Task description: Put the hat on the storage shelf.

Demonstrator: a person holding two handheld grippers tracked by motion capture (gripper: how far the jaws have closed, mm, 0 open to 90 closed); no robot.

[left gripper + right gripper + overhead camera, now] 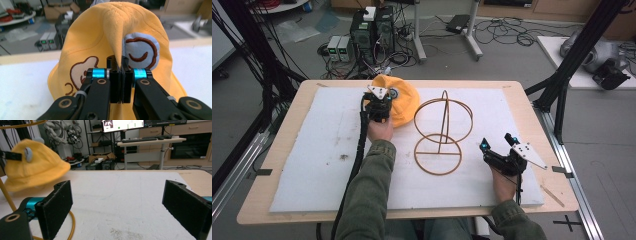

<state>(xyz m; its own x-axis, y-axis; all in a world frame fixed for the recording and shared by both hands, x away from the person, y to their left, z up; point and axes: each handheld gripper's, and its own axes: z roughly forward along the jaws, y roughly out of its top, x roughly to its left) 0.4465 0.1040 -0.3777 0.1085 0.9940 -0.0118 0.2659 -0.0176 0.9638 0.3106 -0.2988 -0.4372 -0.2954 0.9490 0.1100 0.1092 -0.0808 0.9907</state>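
Left gripper point(119, 75) pinching yellow embroidered hat point(100, 40); right gripper point(117, 205) wide apart

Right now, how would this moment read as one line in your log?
left gripper: shut on yellow hat | right gripper: open, over white mat | wire stand: upright, untouched

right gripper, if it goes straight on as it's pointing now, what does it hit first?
Probably nothing soon. The right gripper, open, points low across bare white foam toward the table's far edge. The yellow hat and wire stand sit left of that line, though depth is hard to judge.
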